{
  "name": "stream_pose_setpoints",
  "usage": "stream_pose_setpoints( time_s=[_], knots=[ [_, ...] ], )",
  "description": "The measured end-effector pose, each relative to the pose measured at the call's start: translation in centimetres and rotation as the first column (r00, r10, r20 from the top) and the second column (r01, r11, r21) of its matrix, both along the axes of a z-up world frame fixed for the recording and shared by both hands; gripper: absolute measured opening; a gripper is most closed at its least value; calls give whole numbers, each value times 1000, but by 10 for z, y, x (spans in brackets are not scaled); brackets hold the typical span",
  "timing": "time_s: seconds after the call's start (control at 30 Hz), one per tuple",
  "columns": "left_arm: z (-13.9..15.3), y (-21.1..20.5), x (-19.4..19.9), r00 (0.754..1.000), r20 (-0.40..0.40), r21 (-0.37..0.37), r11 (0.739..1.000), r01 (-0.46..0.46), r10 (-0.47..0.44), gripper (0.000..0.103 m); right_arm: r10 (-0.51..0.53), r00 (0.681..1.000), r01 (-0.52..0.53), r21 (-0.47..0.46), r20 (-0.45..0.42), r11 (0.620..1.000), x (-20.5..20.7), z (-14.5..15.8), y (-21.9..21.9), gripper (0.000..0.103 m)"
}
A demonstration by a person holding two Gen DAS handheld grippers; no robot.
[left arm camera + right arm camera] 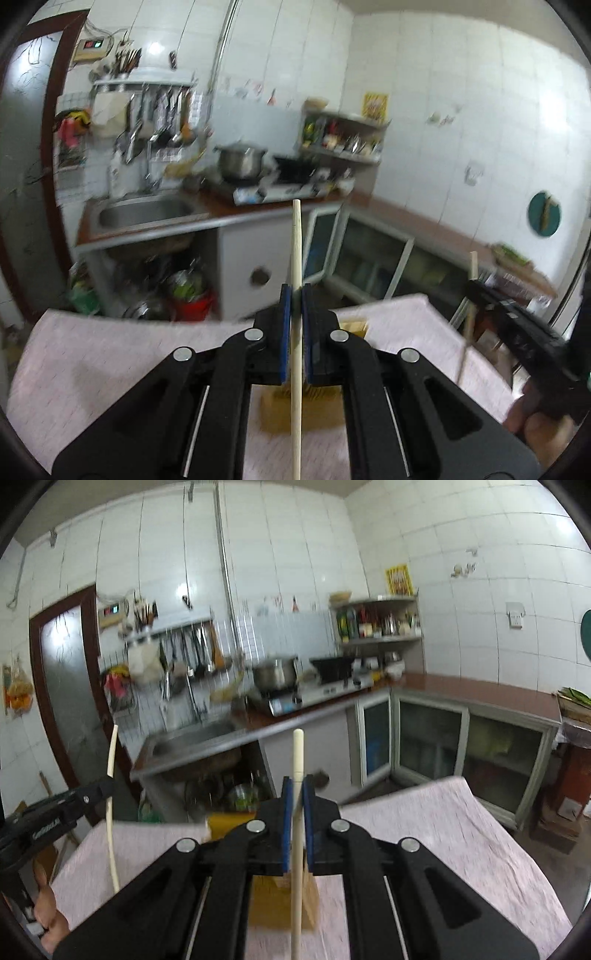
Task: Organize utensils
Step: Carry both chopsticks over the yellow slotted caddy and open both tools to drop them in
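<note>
The left claw (295, 295) is clamped on a pale wooden chopstick (296, 251), its blue pads (283, 332) pressing the shaft from both sides so the stick stands upright, one end well above the fingertips and the other running down past the claw's body. The right claw (295, 786) grips a second chopstick (297, 753) in the same way, cream-coloured, round-tipped and slightly thicker-looking. Holding each stick vertical looks meant for dropping it end-first into the wooden holder (284, 904), a tan, box-like block standing on the tabletop (443, 830) just below and between the two claws; blur hides whether it has slots. The tabletop wears a pale pink mottled cloth. Beyond it lie the kitchen sink (144, 214) and stove counter.
</note>
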State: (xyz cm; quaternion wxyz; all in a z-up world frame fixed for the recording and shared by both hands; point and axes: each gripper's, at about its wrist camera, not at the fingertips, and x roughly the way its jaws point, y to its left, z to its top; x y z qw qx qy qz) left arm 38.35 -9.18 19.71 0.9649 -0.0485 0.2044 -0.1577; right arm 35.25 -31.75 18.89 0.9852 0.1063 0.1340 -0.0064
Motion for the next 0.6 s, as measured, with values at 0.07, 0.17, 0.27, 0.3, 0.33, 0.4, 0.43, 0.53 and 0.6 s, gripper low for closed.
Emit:
stream_pose_setpoints(
  time_s=[0.07, 0.17, 0.27, 0.3, 0.33, 0.4, 0.43, 0.53, 0.6],
  knots=[
    [7, -8, 8, 997, 76, -15, 1000, 2, -1, 5, -20, 998, 20, -5, 60, 1000, 12, 5, -1, 6],
    [11, -16, 20, 989, 151, -41, 999, 1, 5, 5, -30, 991, 34, -26, 130, 999, 27, 9, 2, 6],
    [9, -24, 38, 983, 183, -66, 998, 10, 3, 5, -30, 978, 39, -42, 204, 998, 42, 9, 8, 6],
    [7, -25, 43, 981, 194, -63, 998, 1, 11, 5, -28, 976, 37, -39, 216, 999, 46, 7, 9, 6],
    [2, -27, 49, 978, 206, -57, 998, -14, 25, 5, -26, 973, 36, -37, 228, 999, 51, 4, 10, 6],
    [-9, -29, 58, 979, 200, -60, 998, -13, 25, 5, -19, 971, 30, -42, 240, 999, 58, -4, 15, 6],
    [-18, -29, 63, 981, 193, -67, 998, -10, 23, 5, -16, 970, 29, -47, 244, 998, 59, -11, 17, 6],
    [-43, -33, 68, 980, 196, -39, 999, -24, 32, 5, -2, 968, 16, -52, 252, 999, 61, -32, 20, 6],
    [-59, -36, 70, 980, 197, -13, 999, -34, 36, 5, 1, 970, 16, -70, 243, 997, 62, -43, 24, 6]
  ],
)
